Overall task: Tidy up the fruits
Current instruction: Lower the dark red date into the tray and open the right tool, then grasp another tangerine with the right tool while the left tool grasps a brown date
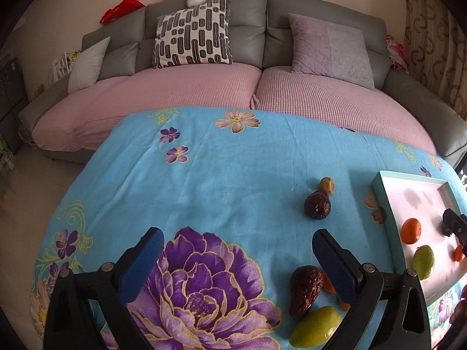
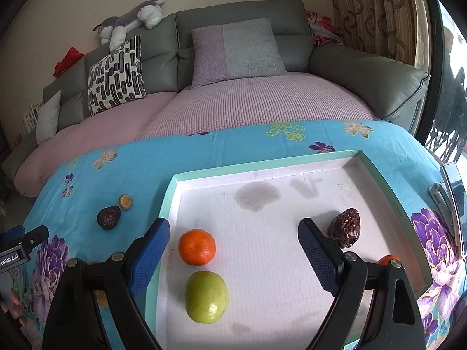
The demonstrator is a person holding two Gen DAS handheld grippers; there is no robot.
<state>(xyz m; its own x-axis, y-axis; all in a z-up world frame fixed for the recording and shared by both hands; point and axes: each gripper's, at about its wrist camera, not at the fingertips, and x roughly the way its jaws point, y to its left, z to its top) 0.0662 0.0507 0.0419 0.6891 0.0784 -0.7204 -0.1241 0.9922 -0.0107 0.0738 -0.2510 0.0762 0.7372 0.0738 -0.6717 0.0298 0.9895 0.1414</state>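
Left wrist view: left tool (image 1: pixel 238 259) hangs spread wide and empty over the blue flowered cloth (image 1: pixel 204 180) on the surface. Loose fruit still outside the tray — a wrinkled dark date (image 1: pixel 306 290) and a green fruit (image 1: pixel 316 331) just beside the tool's right finger, with a bit of orange peeking out behind that finger; farther up the cloth, a second dark date (image 1: pixel 317 205) touching a small brown piece (image 1: pixel 327 185).

Right wrist view: right tool (image 2: pixel 233 250) is also released, gripping nothing, poised above the tray (image 2: pixel 262 164). Inside the tray, left to right — an orange (image 2: pixel 197 246) with a green fruit (image 2: pixel 206 297) just below it, then a date (image 2: pixel 345 227) near the right finger, and a sliver of another orange (image 2: pixel 385 259) at the finger's base.

Step looks like mid-sorting: some fruit is binned, several pieces are left. Next move probably calls for the left tool to drop onto the near date or green fruit, close, and carry it right into the tray.
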